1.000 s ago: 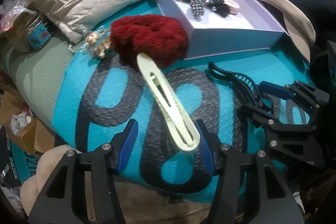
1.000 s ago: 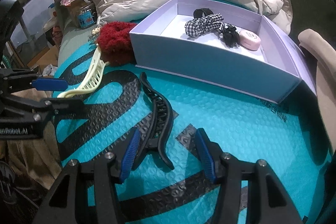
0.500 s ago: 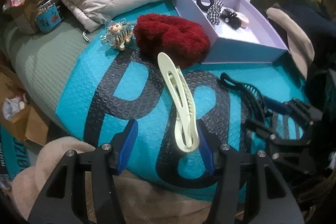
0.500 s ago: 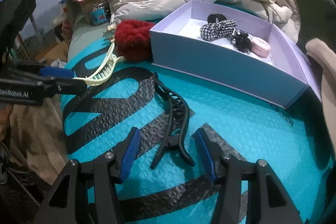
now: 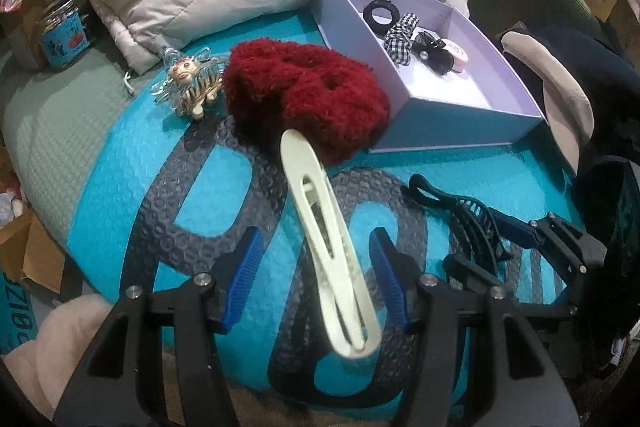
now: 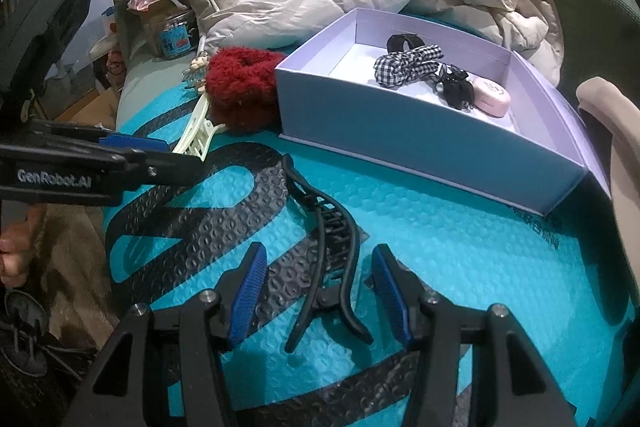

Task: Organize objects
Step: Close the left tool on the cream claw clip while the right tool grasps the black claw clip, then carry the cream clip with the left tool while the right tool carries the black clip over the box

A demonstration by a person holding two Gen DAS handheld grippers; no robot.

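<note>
Down low, left gripper (image 5: 316,279) parted around the near end of a long cream plastic hair clip (image 5: 326,247), blue pads clear of it. Right gripper (image 6: 318,291) likewise parted, straddling a curved black plastic claw clip (image 6: 326,247) without pressing it. Both clips lying on a turquoise bubble mailer (image 6: 440,247) with big black letters, unreadable. "GenRobot.AI" printed white along the left tool's arm. Farther off, fluffy dark-red scrunchie (image 5: 304,95) touching a shallow lilac cardboard box (image 6: 420,143) of hair ties.
</note>
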